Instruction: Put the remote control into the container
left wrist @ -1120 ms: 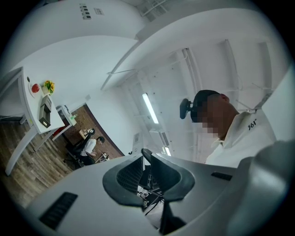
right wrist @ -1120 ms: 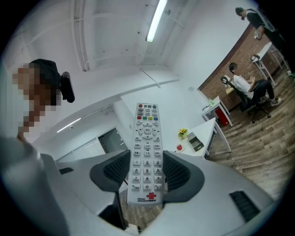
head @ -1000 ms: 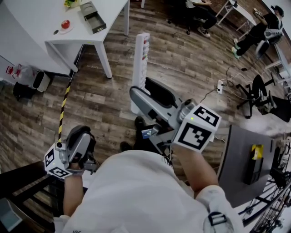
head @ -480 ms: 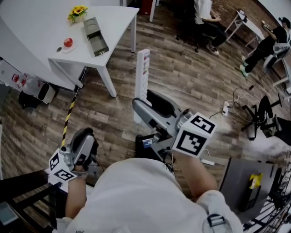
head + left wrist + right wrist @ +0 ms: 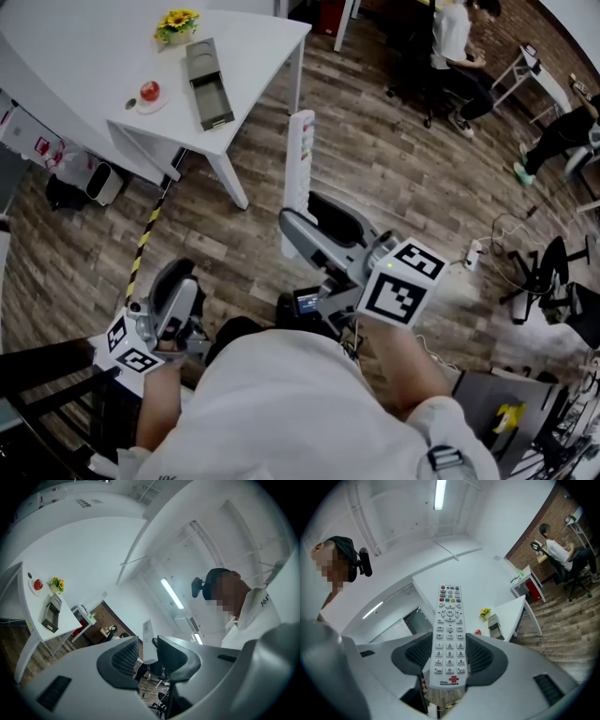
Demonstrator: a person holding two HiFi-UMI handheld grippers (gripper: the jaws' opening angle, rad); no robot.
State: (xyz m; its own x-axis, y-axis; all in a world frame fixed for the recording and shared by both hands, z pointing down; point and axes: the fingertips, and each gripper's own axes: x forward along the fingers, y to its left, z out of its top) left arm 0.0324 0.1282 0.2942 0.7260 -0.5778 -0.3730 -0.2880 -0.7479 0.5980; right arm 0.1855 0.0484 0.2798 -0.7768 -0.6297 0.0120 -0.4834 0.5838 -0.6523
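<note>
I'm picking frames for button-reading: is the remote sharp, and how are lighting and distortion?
Right gripper view: remote control sharp, evenly lit, buttons distinct; strong fisheye bending, dark corners. Head view: dimmer, remote small, buttons unreadable. Left gripper view: same fisheye bending.

Open wood floor (image 5: 394,178) runs from 12 to 2 o'clock. At 11 o'clock, flowers (image 5: 178,19) and a plate (image 5: 148,94) stand just beside the container (image 5: 208,84) on the white table (image 5: 75,56).
</note>
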